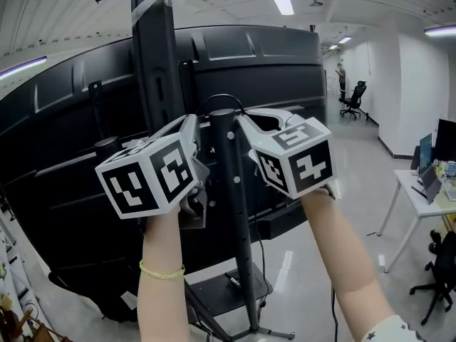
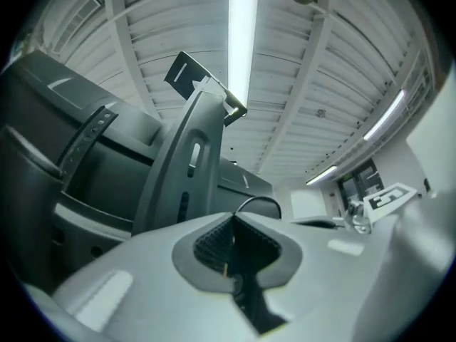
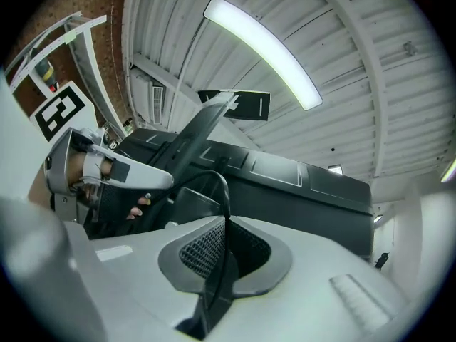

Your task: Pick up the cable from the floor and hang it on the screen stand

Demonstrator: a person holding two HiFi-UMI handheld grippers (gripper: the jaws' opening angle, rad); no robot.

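Observation:
A thin black cable (image 1: 224,97) arches over the top of the screen stand's black pole (image 1: 234,184), behind the big black screen (image 1: 285,70). My left gripper (image 1: 200,122) is left of the pole and my right gripper (image 1: 245,122) is right of it, both at the pole's top. In the right gripper view the cable (image 3: 224,191) rises out of the shut right gripper (image 3: 226,228) and curves left toward the left gripper (image 3: 107,169). In the left gripper view the left gripper (image 2: 231,224) is shut, and the cable (image 2: 261,201) arcs out of its notch.
The stand's base (image 1: 235,291) sits on the glossy floor below my arms. A white desk (image 1: 425,199) with items and a black office chair (image 1: 443,269) stand at the right. Down the corridor are another chair (image 1: 354,98) and a person (image 1: 341,77).

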